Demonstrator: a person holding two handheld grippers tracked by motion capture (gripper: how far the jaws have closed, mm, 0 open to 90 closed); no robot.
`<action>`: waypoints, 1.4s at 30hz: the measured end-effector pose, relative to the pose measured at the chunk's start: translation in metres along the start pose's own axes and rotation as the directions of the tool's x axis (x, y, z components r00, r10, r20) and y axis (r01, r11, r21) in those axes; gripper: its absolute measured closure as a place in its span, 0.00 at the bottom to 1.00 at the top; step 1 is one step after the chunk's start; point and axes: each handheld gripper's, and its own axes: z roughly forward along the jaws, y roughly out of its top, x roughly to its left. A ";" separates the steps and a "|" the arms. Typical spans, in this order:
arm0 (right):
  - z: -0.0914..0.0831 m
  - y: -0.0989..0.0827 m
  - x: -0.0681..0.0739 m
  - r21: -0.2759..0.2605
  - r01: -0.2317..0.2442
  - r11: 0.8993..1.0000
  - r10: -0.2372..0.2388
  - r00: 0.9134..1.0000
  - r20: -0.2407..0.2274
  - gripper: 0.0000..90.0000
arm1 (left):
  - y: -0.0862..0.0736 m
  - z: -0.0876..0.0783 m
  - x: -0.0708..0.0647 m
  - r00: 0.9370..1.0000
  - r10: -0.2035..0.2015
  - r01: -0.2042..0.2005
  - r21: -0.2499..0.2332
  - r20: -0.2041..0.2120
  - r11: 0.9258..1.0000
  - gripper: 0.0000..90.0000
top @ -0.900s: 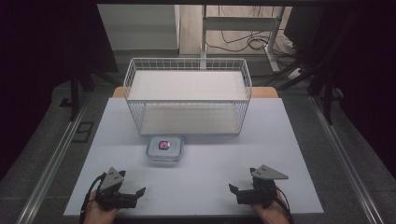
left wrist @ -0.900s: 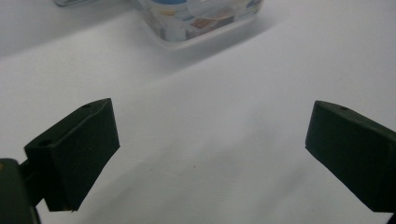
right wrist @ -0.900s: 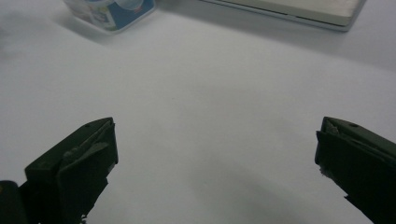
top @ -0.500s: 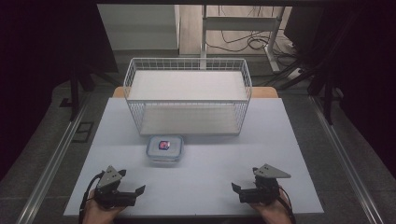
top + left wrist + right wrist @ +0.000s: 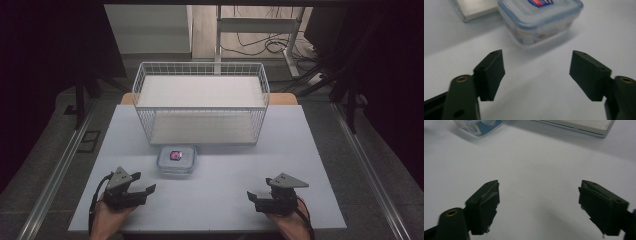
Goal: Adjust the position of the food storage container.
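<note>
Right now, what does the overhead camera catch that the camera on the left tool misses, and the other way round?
The high view alone takes in the whole wire basket, the right tool and the person's hands. The left gripper view alone shows the left tool with its pads wide apart and nothing between them. Both show the lidded plastic container on the white table.

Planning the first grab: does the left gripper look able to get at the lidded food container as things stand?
Probably yes. The left gripper has open, empty jaws aimed toward the food container, with bare table between them. The wire basket stands behind the container, not in the way.
</note>
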 end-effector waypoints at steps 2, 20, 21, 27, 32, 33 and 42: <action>0.001 0.001 0.000 0.005 0.012 1.000 -0.012 1.000 0.004 0.25 | 0.004 0.003 0.005 1.000 -0.015 0.015 -0.011 -0.011 1.000 0.41; 0.017 0.028 -0.001 0.016 0.085 0.996 -0.085 0.996 -0.038 0.66 | 0.046 0.069 0.047 0.999 -0.025 0.026 0.031 -0.031 0.999 1.00; 0.017 0.028 -0.001 0.016 0.085 0.996 -0.085 0.996 -0.038 0.66 | 0.046 0.071 0.048 0.999 -0.022 0.023 0.039 -0.043 0.999 1.00; 0.029 0.040 -0.001 0.026 0.083 0.996 -0.082 0.995 -0.051 0.74 | 0.045 0.076 0.049 0.998 -0.043 0.046 0.051 -0.052 0.998 1.00; 0.038 0.045 -0.002 0.040 0.080 0.996 -0.077 0.995 -0.066 0.78 | 0.047 0.078 0.043 0.999 -0.034 0.035 0.056 -0.033 0.998 1.00; 0.043 0.048 -0.003 0.043 0.071 0.997 -0.068 0.995 -0.071 0.79 | 0.048 0.079 0.040 0.999 -0.027 0.028 0.056 -0.025 0.998 1.00; 0.058 0.061 -0.004 0.033 0.047 0.998 -0.044 0.995 -0.086 0.79 | 0.054 0.090 0.010 0.999 0.026 -0.028 0.065 0.040 0.998 1.00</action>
